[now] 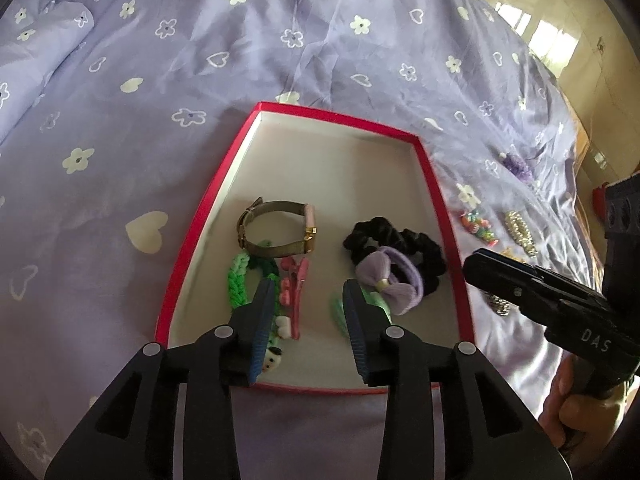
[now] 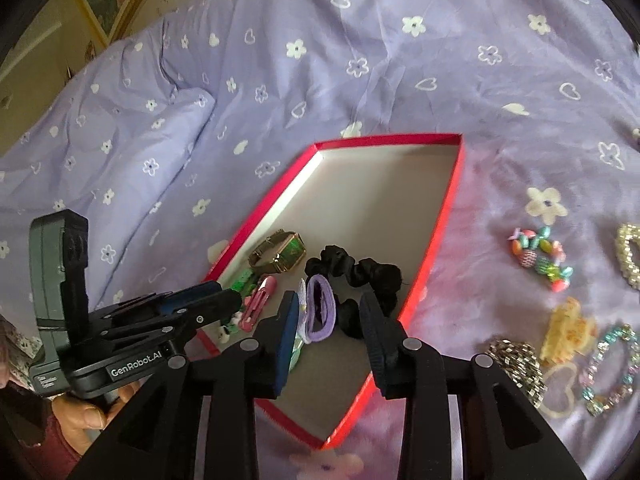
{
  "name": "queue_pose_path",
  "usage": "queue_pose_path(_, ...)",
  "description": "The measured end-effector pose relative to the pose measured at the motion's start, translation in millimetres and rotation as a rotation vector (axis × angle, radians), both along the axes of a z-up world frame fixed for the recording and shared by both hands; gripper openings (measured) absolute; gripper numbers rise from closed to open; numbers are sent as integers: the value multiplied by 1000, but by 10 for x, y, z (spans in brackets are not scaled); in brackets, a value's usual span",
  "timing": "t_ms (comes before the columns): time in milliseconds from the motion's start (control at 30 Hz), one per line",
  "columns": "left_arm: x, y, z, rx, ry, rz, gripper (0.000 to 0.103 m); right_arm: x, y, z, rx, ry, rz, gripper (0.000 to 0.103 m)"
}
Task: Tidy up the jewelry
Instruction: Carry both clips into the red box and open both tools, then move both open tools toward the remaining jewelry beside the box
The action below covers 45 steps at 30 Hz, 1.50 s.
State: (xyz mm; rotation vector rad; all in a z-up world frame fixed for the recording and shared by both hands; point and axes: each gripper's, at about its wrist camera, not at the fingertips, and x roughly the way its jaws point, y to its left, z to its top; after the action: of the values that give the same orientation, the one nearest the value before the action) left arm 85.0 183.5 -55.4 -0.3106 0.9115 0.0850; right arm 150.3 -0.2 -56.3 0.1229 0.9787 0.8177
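Note:
A red box (image 1: 430, 176) with a white inside lies on the purple bedspread; it also shows in the right wrist view (image 2: 440, 232). In it lie a gold watch (image 1: 276, 228), a green braided band (image 1: 244, 280), a pink clip (image 1: 294, 292), a black scrunchie (image 1: 400, 248) and a purple bow tie (image 1: 390, 280). My left gripper (image 1: 308, 300) is open and empty over the box's near end. My right gripper (image 2: 330, 312) is open and empty above the purple bow (image 2: 320, 312) and black scrunchie (image 2: 360, 276).
Loose jewelry lies on the bedspread right of the box: a colourful bead bracelet (image 2: 540, 258), a pearl heart clip (image 2: 630, 256), a yellow claw clip (image 2: 568, 334), a silver clip (image 2: 518, 364), a pastel bead bracelet (image 2: 612, 364). A folded duvet (image 2: 100, 152) lies far left.

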Motion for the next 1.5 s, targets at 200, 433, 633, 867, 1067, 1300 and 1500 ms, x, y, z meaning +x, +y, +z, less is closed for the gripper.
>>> queue_pose_path(200,-68,-123,147,-7,-32,-12,44,-72,-348,83,13,-10,-57,38)
queue_pose_path(433,-81,-350,219,-14,-41,-46,49,-155,-825,64,2,-5,-150,39)
queue_pose_path(633,-97,-564,228,-18,-37,-85,51,-210,-1199,27,-10,-2,-218,44)
queue_pose_path(867,-49,-840,240,-18,-31,-132,51,-236,-1614,-16,-20,3,-288,45)
queue_pose_path(1067,35,-1057,246,-16,-25,-171,52,-223,-1912,-16,-26,-1,-345,45)
queue_pose_path(1300,183,-1322,230,-14,-15,-216,55,-164,-2139,-96,-41,12,-386,45)
queue_pose_path(1500,335,-1523,191,-15,-5,-252,58,-61,-2351,-186,-59,17,-436,45)
